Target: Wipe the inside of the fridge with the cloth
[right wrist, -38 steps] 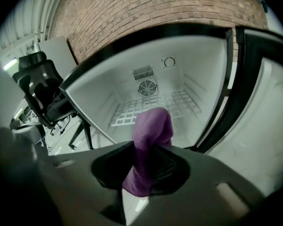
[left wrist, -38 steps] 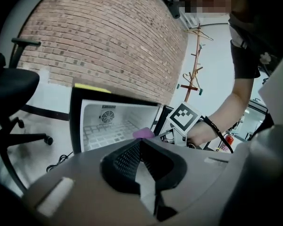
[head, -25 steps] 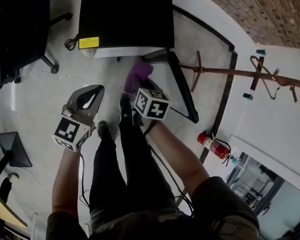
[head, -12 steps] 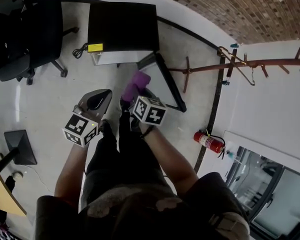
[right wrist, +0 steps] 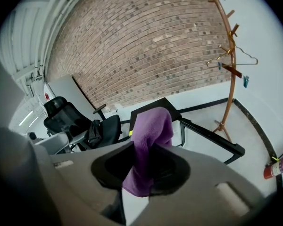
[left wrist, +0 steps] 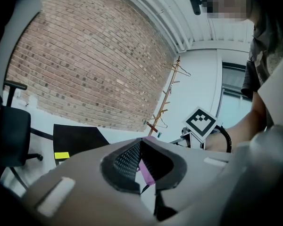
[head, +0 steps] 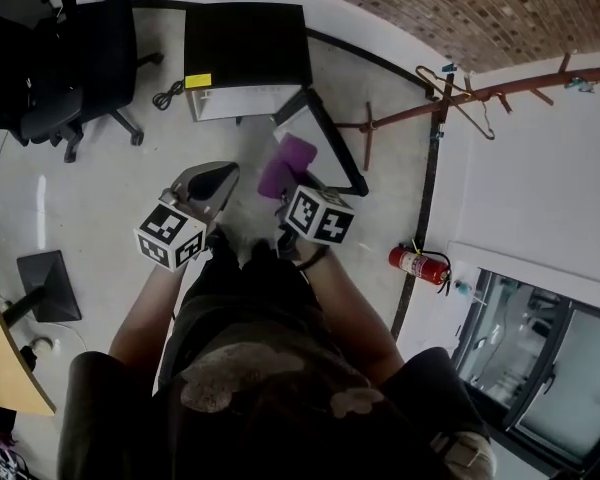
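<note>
The purple cloth (right wrist: 150,135) is sticking up, bunched, pinched in the right gripper (right wrist: 144,173). The black fridge (head: 248,46) is standing on the floor (head: 130,183), its door (head: 325,143) seemingly hanging open.

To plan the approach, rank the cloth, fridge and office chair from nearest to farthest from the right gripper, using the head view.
1. The cloth, clamped in the right gripper.
2. The fridge, ahead on the floor, door open.
3. The office chair, far off to the left.

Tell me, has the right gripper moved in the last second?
Yes, likely: the right gripper, shut on the cloth, has drawn away from the fridge.
</note>
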Tool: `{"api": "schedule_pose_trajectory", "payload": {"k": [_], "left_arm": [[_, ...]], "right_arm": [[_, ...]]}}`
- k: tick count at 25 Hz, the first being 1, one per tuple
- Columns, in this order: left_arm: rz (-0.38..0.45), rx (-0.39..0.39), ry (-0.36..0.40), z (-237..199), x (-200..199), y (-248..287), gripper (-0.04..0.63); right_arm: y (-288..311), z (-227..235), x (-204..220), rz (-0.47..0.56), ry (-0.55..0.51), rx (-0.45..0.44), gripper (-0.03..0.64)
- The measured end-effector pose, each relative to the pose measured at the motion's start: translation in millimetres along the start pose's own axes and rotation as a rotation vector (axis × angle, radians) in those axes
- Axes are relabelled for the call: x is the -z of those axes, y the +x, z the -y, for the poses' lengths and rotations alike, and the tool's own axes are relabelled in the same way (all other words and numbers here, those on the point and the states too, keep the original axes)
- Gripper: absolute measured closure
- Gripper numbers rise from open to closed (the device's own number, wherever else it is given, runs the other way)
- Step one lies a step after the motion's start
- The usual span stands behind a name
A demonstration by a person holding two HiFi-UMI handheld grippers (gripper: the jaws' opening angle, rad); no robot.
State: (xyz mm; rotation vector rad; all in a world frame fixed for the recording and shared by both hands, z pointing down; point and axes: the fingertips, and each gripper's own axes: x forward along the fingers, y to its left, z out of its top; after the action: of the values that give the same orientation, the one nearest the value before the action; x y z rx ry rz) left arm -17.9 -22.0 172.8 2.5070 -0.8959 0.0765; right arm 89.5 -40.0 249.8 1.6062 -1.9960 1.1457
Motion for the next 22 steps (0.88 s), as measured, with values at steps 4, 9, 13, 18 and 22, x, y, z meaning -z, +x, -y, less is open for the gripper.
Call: {"api": "schedule_pose_trajectory", "payload": {"k": [4, 9, 13, 18, 22], "left_arm": [[0.001, -0.003, 0.023, 17, -2, -14, 0.578], [0.03, -0.064, 0.048, 31, -3, -37, 0.578], [0.045, -0.094, 0.064, 66, 7, -48, 0.578], [0.058, -0.112, 0.07, 118, 27, -62, 0.578], [0.052, -0.124, 0.086, 168, 49, -77, 0.578]], "right_arm": [[-19, -5, 2, 0.009, -0.019, -0.046, 0.54], [-38, -8, 19, 0.008, -0.052, -0.098, 0.54], [-71, -11, 32, 0.036, -0.113, -0.157, 0.54], [-119, 5, 59, 0.06, -0.144, -0.175, 0.54], [-166, 23, 87, 0.07, -0.145, -0.203, 0.54]]}}
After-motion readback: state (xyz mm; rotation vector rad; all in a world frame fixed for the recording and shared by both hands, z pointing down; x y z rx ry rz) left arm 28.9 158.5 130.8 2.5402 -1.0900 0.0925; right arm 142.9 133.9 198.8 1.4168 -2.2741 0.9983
